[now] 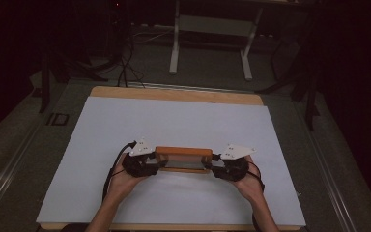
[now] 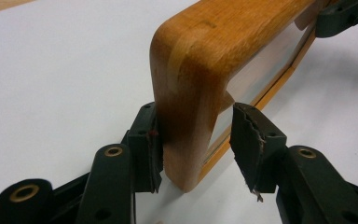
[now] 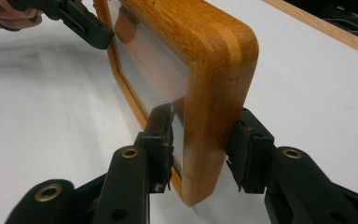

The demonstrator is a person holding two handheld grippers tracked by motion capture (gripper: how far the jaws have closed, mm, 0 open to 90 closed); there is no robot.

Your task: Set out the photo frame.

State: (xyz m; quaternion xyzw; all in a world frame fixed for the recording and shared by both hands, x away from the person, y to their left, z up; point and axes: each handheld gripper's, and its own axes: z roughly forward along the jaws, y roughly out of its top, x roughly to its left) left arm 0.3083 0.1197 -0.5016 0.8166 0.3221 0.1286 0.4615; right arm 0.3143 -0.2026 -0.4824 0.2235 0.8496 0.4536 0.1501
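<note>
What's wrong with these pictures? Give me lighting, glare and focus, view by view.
High view: dim, surroundings near black, white sheet evenly lit. Left gripper view: bright, wooden frame sharp at its near corner, soft at its far end. Right gripper view: pale sheen on the pane, far hand blurred.

A wooden table [image 1: 176, 93] carries a large white sheet [image 1: 183, 121] that covers nearly all of its top, leaving a strip of wood bare along the far edge. A wooden frame [image 1: 183, 151] stands on its edge on the sheet, near the front.
</note>
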